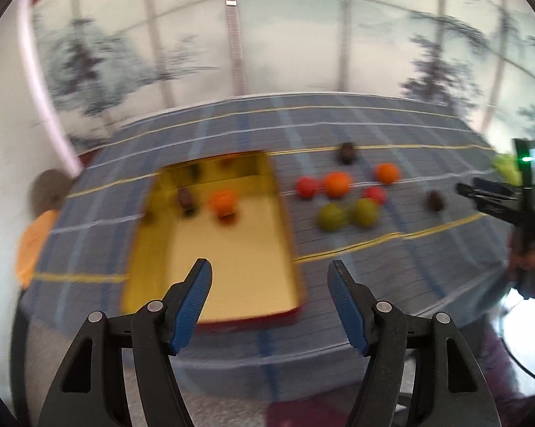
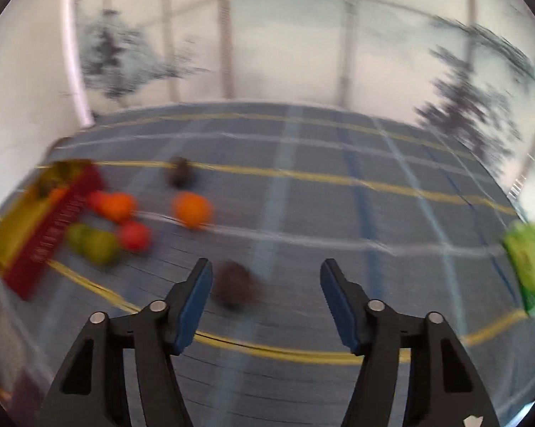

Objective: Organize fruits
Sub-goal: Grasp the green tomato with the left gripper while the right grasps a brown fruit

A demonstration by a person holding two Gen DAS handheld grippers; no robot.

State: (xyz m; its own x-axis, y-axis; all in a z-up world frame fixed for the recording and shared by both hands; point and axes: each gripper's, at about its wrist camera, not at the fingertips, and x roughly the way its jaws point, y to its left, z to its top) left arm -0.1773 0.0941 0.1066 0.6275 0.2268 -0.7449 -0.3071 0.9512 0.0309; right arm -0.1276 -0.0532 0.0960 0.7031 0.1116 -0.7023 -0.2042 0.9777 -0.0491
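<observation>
Left gripper (image 1: 269,270): nearest the left wrist lens, jaws apart with nothing between them, hanging over the near end of the box and pitched down toward the table.
Yellow box (image 1: 267,185): from the left wrist view at 11 o'clock of the fingertips, open top up on the checked tablecloth (image 1: 392,135); I judge it the collecting place, set to one side so both hands can reach it.
Fruit in box: an orange fruit (image 1: 224,202) and a dark fruit (image 1: 185,197) sit at its far end.
Loose fruit: at 1 o'clock, a cluster of two red, two orange and two green pieces, with the green pair (image 1: 347,213) closest; one dark fruit lies beyond them, another off at 2 o'clock.
Right hand (image 1: 530,267): at 3 o'clock at the table edge, carrying its tool; too blurred there to read the jaws.
Person: a figure in an orange top (image 1: 36,235) stands at 9 o'clock beyond the table.

Right gripper (image 2: 265,272): in the right wrist view, jaws parted and holding nothing, angled downward.
Nearest dark fruit (image 2: 234,286): on the cloth just inside the left fingertip, not pinched; likely the next pick, I judge.
Box side (image 2: 50,227): red wall at 9 to 10 o'clock, the cluster just beside it.
Green packet (image 2: 527,263): at 3 o'clock, well apart from the fruit.
Progress: early, most fruit not yet boxed.
</observation>
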